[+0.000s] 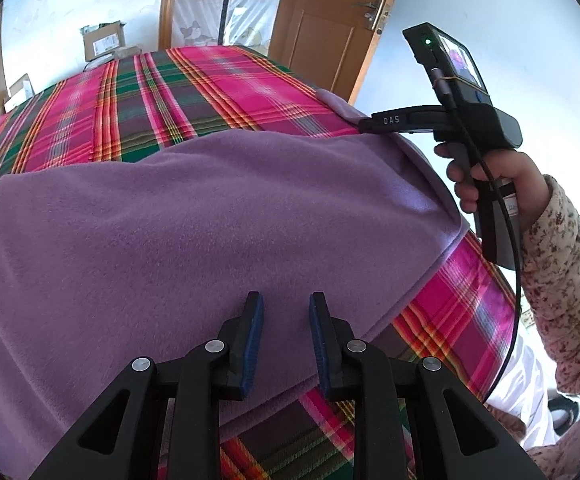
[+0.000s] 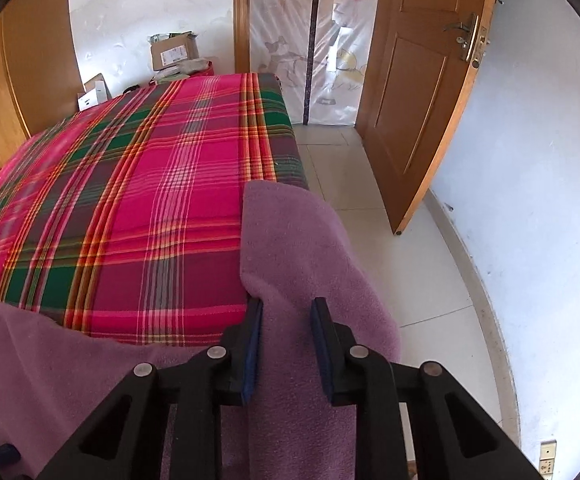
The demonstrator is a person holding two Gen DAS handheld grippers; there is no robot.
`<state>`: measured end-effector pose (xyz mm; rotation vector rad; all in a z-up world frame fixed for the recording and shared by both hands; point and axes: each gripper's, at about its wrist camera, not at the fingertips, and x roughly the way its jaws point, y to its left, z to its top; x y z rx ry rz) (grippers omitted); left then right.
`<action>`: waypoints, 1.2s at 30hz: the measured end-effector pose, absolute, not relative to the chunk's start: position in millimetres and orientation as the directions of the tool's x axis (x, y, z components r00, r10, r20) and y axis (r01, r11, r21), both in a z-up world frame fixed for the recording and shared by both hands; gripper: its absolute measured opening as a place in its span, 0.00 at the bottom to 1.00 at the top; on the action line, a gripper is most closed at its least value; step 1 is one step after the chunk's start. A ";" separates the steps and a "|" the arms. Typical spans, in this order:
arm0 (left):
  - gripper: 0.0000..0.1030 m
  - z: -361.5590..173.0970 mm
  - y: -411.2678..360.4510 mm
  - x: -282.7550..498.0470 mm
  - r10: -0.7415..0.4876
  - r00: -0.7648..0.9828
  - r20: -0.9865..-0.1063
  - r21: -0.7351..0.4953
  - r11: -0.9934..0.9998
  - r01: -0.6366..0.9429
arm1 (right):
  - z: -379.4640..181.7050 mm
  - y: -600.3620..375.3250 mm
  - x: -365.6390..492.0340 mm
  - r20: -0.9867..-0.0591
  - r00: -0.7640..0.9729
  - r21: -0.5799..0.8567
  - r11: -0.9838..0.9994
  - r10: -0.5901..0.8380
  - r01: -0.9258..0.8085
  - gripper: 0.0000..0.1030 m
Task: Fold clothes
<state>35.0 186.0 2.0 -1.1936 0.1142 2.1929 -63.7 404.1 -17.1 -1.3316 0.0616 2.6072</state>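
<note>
A purple fleece garment [image 1: 194, 216] lies spread on the plaid bed cover [image 1: 162, 96]. My left gripper [image 1: 286, 300] hovers open over the garment's near edge, with nothing between its blue pads. In the left wrist view a hand holds the right gripper [image 1: 364, 125] with its tip at the garment's far right corner flap. In the right wrist view a strip of the purple garment [image 2: 290, 248] runs between and beyond the fingers of my right gripper [image 2: 286, 304]. That strip overhangs the bed's edge. The jaws stand apart around the cloth.
The bed's right edge drops to a tiled floor [image 2: 386, 264]. A wooden door [image 2: 422, 92] stands ajar by the white wall. Cardboard boxes [image 2: 174, 50] sit beyond the bed's far end. A person's floral sleeve [image 1: 562, 264] is at the right.
</note>
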 end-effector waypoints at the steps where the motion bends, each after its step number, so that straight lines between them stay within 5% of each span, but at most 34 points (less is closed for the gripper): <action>1: 0.24 1.7 185.8 34.3 0.486 -0.390 -0.782 -0.213 -0.797 -0.565 | -15.9 404.6 -62.2 -0.802 -0.573 -0.057 -0.977 0.168 -0.206 0.18; 5: 0.24 -0.3 186.8 33.8 0.482 -0.395 -0.782 -0.206 -0.798 -0.566 | -3.0 410.4 -53.2 -0.769 -0.620 -0.024 -0.976 0.157 -0.217 0.05; 36: 0.24 0.0 196.1 42.9 0.452 -0.404 -0.795 -0.159 -0.798 -0.581 | -33.3 531.3 76.9 -0.675 -0.731 0.425 -0.756 0.102 -0.498 0.05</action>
